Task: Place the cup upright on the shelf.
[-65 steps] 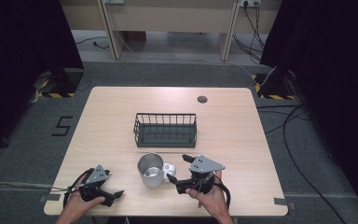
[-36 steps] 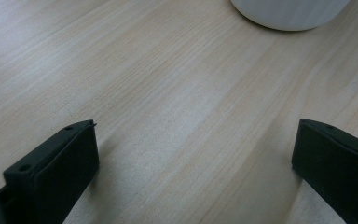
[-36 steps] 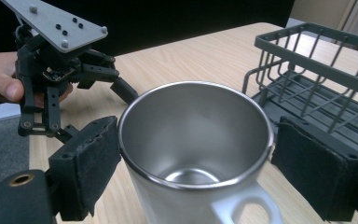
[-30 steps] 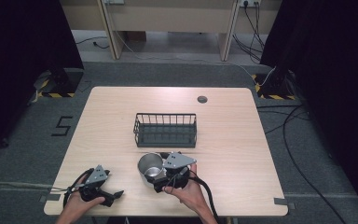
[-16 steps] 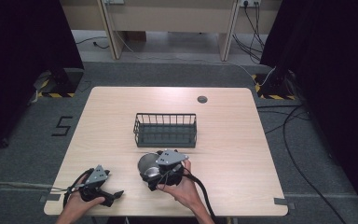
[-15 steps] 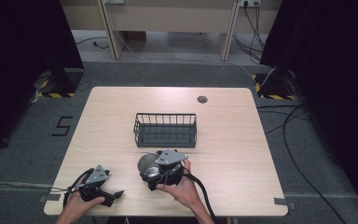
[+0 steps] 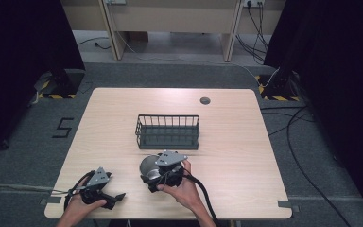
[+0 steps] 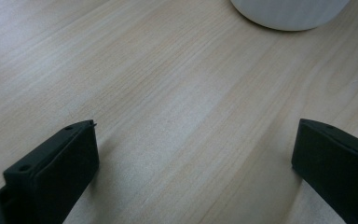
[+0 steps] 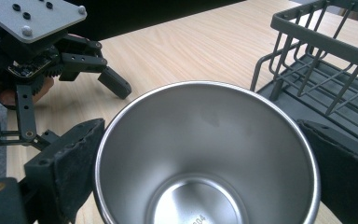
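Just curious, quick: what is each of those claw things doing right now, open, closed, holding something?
Left gripper: open, holding nothing, low over the table.
Right gripper: jaws on either side of the steel cup, just been moving; a firm grip cannot be told.

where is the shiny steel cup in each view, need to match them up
High view: the shiny steel cup stands near the table's front edge, just before the dark wire basket, under the right gripper.
Left gripper view: a pale rounded base at the top edge is probably the cup.
Right gripper view: the cup sits low centre, mouth open, between the jaws.
Shared landmark: the wire basket.
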